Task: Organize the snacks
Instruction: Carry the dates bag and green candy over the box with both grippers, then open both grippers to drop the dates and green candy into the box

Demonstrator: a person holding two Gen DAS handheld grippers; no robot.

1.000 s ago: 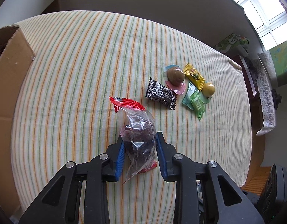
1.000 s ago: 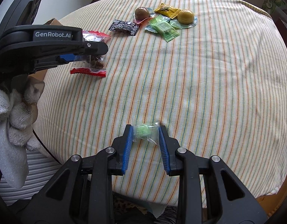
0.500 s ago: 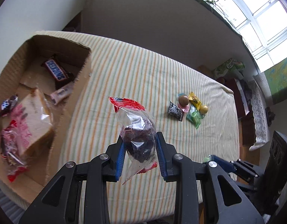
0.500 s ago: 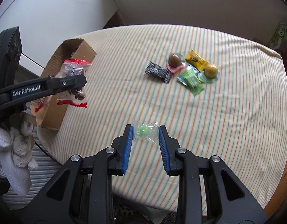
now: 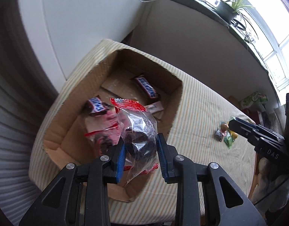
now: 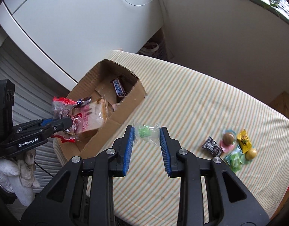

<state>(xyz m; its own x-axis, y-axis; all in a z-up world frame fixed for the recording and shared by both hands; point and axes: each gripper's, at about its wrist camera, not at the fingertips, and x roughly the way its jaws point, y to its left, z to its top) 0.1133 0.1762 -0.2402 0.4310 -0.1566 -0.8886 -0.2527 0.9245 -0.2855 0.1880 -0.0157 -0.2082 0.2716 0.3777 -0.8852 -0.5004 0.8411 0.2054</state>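
Note:
My left gripper (image 5: 140, 143) is shut on a clear snack bag with red ends and a dark treat inside (image 5: 138, 131), held above the open cardboard box (image 5: 174, 116). In the right wrist view that same bag (image 6: 62, 109) hangs over the box's near end (image 6: 129, 101). My right gripper (image 6: 146, 133) is shut on a small clear packet with a green candy (image 6: 144, 130), in the air over the striped tablecloth (image 6: 191, 103) just right of the box. Several loose snacks (image 6: 229, 146) lie in a cluster at the table's right.
The box holds a Snickers bar (image 5: 148, 90), a smaller bar (image 5: 95, 105) and a wrapped bread slice (image 6: 91, 118). A gloved hand (image 6: 14, 173) grips the left tool. A white cabinet (image 6: 69, 18) and wall stand behind the table; a plant (image 5: 229, 9) sits on the window sill.
Both grippers have risen and swung left toward the box, each keeping its packet. The left one now hangs over the box's opening; the snack cluster has dropped away to the right.

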